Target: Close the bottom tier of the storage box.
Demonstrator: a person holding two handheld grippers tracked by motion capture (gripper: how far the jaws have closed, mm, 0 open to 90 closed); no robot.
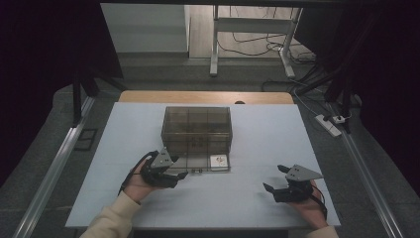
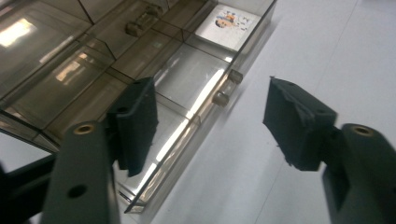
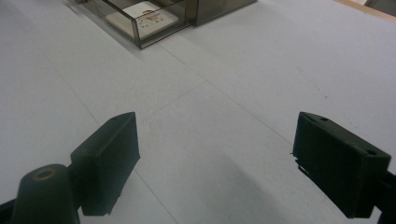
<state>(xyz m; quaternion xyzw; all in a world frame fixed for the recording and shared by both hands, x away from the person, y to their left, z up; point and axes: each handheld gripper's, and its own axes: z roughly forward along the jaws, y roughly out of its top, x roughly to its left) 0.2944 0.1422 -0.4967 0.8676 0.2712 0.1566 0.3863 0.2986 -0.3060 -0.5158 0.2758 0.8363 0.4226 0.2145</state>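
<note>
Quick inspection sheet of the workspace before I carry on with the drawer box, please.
Surface: pale grey table top, bare around the work.
Job's things: smoked clear drawer box at mid table; its bottom drawer is pulled out toward the person, with two small knobs on its front and a white printed card in its right-hand compartment.
Clutter: nothing seen.
Grippers: left gripper at the drawer front, jaws apart, one jaw over the drawer, nothing between them. Right gripper apart from the box over bare table, jaws open and empty.
Cables: black cable trails from the left gripper; loose cables and a power strip on the floor.
Surroundings: white desk frame beyond the table, dark curtains at the sides.
</note>
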